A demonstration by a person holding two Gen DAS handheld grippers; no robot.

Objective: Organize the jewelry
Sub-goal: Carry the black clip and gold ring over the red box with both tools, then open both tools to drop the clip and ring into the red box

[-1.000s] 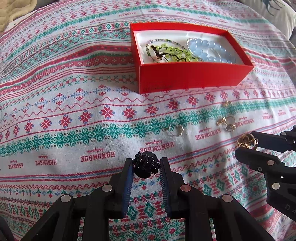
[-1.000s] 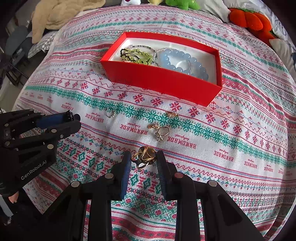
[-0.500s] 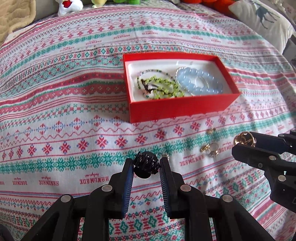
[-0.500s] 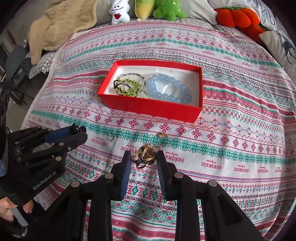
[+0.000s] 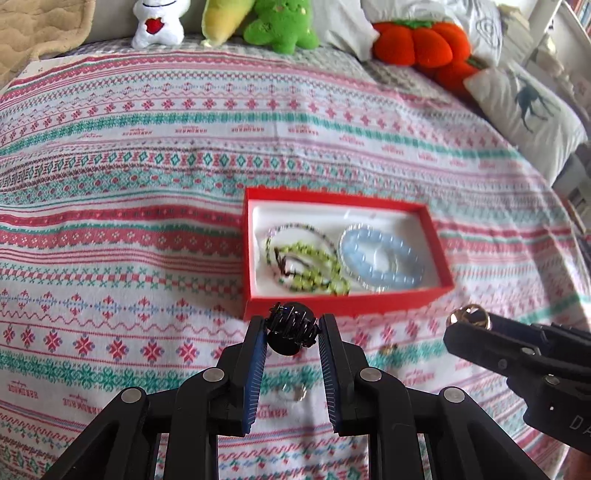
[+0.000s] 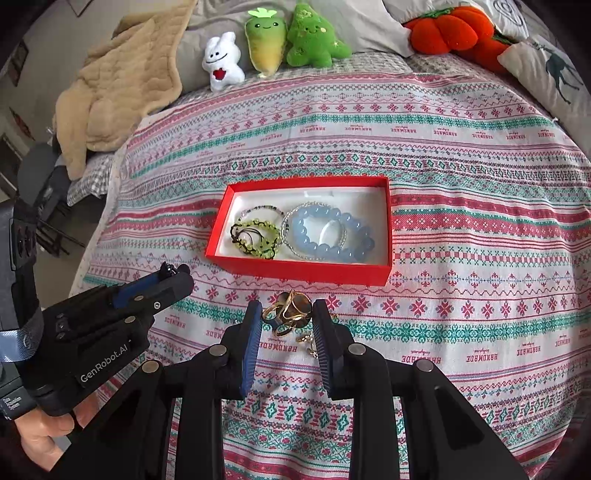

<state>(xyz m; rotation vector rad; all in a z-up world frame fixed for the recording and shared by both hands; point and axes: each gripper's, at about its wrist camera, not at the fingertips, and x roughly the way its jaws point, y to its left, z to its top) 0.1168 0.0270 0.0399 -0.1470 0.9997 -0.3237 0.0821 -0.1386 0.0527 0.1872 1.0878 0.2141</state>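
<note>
A small black claw hair clip is pinched in my left gripper, held above the patterned bedspread just in front of the red box. My right gripper is shut on a gold ring cluster, also lifted, in front of the red box. The box holds a pale blue bead bracelet, a green bead bracelet and a thin beaded one. The right gripper shows at the right of the left wrist view; the left gripper shows at the left of the right wrist view.
Loose small gold rings lie on the bedspread below my right gripper, and a silver ring lies under my left. Plush toys, an orange pumpkin cushion, a beige blanket and a deer pillow line the bed's far side.
Both grippers have risen from the bedspread with their items and tilted up, so the red box now sits lower in view and the plush toys appear.
</note>
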